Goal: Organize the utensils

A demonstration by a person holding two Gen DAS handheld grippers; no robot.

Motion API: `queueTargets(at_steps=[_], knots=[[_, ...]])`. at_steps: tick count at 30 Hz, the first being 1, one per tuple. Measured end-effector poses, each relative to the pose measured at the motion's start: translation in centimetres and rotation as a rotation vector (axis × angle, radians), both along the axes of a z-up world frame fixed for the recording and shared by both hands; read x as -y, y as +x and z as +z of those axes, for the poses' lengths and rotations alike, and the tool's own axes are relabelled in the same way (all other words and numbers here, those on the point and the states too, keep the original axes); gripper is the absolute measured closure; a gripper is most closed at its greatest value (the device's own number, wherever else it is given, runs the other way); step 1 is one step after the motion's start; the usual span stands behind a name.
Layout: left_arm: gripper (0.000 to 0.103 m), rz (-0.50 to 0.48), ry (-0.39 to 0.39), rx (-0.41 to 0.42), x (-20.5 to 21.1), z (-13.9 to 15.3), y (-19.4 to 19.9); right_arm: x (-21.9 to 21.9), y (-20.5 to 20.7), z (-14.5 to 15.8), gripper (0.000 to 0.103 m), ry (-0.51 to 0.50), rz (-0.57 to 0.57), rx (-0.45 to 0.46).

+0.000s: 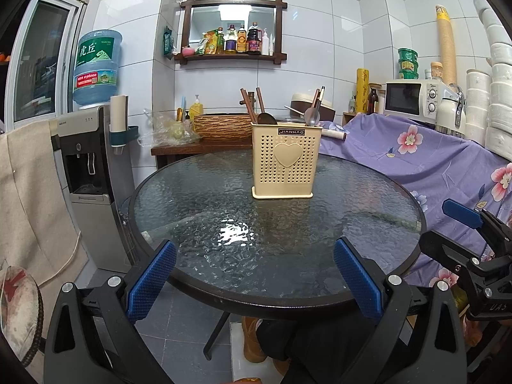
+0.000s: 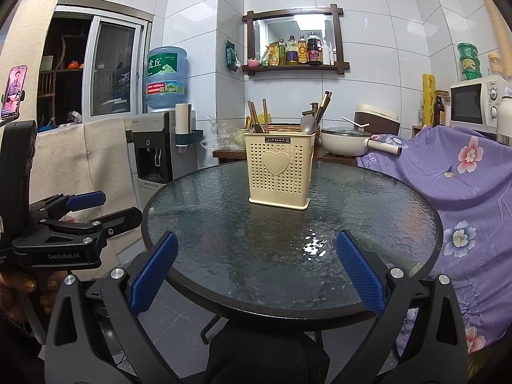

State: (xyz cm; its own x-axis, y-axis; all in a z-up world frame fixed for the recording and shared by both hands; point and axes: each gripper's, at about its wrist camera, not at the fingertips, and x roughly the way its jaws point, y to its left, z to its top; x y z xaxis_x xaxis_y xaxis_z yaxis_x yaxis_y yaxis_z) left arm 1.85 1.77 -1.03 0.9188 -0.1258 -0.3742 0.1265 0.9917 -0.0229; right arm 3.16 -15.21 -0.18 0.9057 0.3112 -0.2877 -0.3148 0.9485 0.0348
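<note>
Utensil holder (image 1: 284,159), beige plastic w/ heart cut-outs and a raised heart on the front, stands upright on the round glass worktop (image 1: 198,198), toward its far side. Inside: brown chopsticks (image 1: 248,102) leaning in the left part next to a dark spoon (image 1: 266,118); a metal spoon (image 1: 311,116) and more dark chopsticks in the right part. Exact compartments can't be told.

Left gripper (image 1: 254,275) is held low at the near rim of the worktop, pointing level across it; blue-padded fingers (image 1: 150,280) spread wide, released, nothing between them. Holder sits well beyond the fingertips, roughly centred betw. the two, slightly right of centre. Right gripper (image 2: 257,273) has the same pose: level, low at the near edge, fingers (image 2: 360,275) parted and empty, holder well ahead and betw. them. In the right wrist view the left gripper shows side-on at left, held by a hand (image 2: 22,291) w/ glittery nails. The two grippers are side by side, apart.

Beyond the worktop: wooden side table w/ a woven basket (image 1: 220,126), a water dispenser (image 1: 92,172) at left, purple floral cloth (image 1: 416,160) at right, and a microwave (image 1: 412,99) behind it.
</note>
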Motion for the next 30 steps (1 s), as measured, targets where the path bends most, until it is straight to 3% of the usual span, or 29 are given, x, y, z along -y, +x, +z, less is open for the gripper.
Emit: queueTargets(at_steps=[30], knots=[[0.006, 0.017, -0.004, -0.002, -0.24, 0.07, -0.02, 0.33, 0.29, -0.14, 0.006, 0.005, 0.001, -0.007]])
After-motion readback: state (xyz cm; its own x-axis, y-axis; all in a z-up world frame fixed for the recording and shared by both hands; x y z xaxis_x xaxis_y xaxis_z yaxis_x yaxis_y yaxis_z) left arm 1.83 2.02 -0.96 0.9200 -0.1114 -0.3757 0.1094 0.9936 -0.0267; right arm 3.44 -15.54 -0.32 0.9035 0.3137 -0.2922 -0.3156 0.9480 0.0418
